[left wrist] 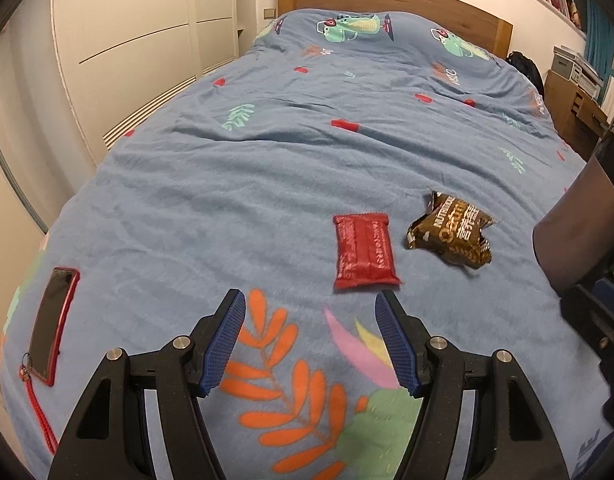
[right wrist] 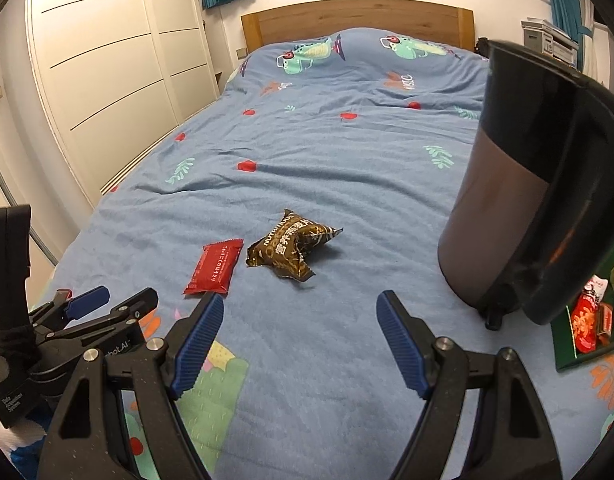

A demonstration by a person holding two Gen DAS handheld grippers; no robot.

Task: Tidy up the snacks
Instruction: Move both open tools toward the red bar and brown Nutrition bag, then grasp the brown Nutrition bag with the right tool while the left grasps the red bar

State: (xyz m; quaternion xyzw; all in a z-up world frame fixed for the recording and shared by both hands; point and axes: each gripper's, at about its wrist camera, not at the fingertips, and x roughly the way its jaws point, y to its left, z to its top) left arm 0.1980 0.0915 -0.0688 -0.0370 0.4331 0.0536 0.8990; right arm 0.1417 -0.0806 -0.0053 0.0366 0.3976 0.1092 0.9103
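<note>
Left tongs: my left gripper (left wrist: 310,300) fills the bottom centre of its own view, blue pads spread wide, nothing between them.
Right tongs: my right gripper (right wrist: 300,302) sits bottom centre of its view, equally wide open and empty.
Red snack: a flat red packet (left wrist: 365,251) lies on the blue bedspread (left wrist: 267,168) just above my left pads, centre-right of the frame.
Brown snack: a crumpled brown packet (left wrist: 451,232) lies just beside the red one, to its right, not touching.
Done so far: I judge that some snacks are already sorted, since a green tray (right wrist: 567,354) at lower right holds several wrappers.
Left to do: the two packets on the bed look unsorted; neither is gripped yet.
Only the right view shows: the tray, its contents, and the whole dark grey bin (right wrist: 507,200) at right.
Only the left view shows: a red-cased phone (left wrist: 53,320) with a cord at lower left.
</note>
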